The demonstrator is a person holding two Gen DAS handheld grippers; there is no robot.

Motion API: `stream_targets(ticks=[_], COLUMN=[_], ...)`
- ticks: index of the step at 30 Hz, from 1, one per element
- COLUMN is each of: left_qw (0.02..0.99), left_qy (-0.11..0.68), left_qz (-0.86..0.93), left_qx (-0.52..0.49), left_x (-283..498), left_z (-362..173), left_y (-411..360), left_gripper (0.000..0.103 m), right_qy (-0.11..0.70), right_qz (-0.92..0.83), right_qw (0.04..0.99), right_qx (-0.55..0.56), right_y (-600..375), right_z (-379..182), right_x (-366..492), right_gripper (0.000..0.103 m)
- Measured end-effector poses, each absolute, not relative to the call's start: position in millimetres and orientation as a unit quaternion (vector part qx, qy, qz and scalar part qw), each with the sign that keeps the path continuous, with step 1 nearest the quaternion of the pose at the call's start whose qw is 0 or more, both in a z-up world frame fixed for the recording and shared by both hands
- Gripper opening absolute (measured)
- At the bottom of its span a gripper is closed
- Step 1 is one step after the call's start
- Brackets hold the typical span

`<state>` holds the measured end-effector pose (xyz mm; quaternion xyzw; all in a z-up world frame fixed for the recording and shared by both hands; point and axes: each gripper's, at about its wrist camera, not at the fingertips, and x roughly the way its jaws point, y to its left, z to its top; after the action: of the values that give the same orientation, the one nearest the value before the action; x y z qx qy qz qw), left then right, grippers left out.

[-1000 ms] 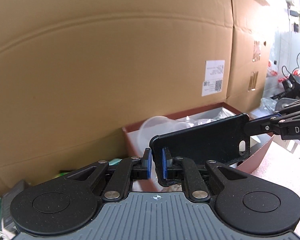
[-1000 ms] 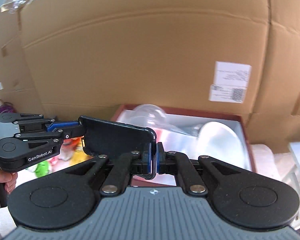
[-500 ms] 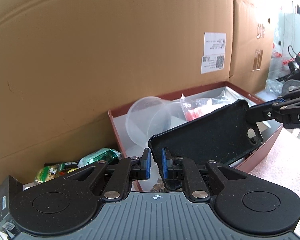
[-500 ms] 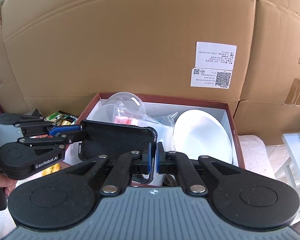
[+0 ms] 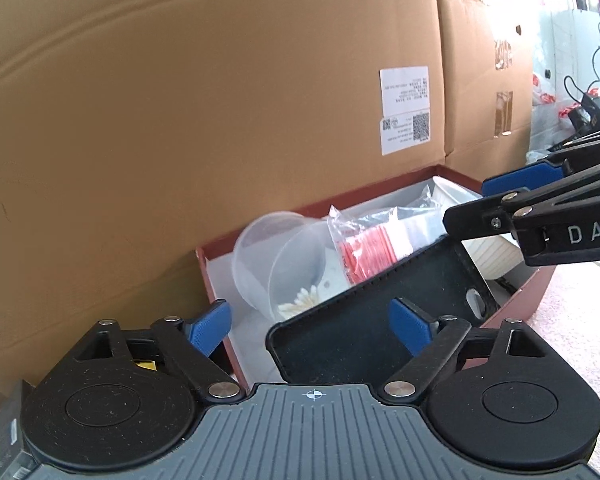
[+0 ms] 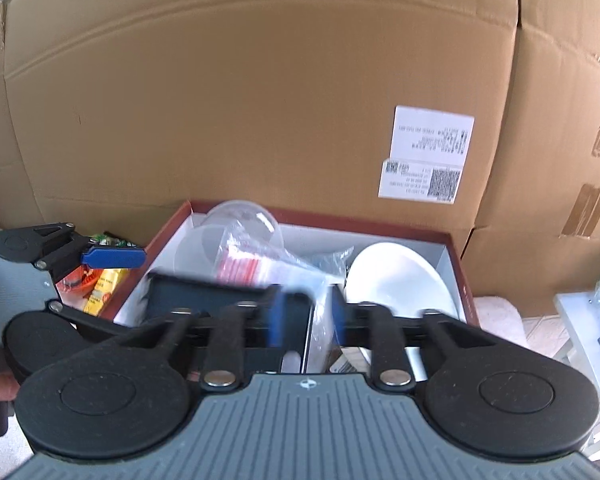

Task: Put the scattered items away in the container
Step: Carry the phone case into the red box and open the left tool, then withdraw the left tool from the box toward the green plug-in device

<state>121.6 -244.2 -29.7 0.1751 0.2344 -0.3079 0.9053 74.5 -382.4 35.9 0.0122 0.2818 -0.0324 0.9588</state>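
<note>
Black phone case (image 5: 364, 320); maroon box (image 5: 380, 192), white inside; red-striped clear bag (image 5: 370, 248); blue-padded jaws.

— What do the tools look like?
— Each hand-held gripper (image 5: 312, 324) has a ribbed grey body, black linkage arms with silver screws, blue pads (image 5: 210, 326). White letters "DAS" mark the right hand-held gripper (image 5: 540, 196).

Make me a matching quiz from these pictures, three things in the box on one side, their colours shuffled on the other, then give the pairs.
Things:
1. phone case
2. bowl
3. zip bag's contents

Colours:
A. white
B. red
C. black

All three lie in the red-rimmed box.

Pairs: 1-C, 2-A, 3-B
</note>
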Motion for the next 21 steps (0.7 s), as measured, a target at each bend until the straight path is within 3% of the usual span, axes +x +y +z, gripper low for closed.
stream_targets(ticks=[21], left_qw=[0.932], left_qy=[0.201], left_qz=[-0.265], left_qx=[0.142], left_x=[86], left_z=[7], left_y=[-195], left_gripper=[0.098], right_qy=[0.234], right_qz=[-0.003], right_qw=[0.972], right_qx=[0.031], right_y=[-354], right_z=[58], right_x=[50], right_gripper=[0.046])
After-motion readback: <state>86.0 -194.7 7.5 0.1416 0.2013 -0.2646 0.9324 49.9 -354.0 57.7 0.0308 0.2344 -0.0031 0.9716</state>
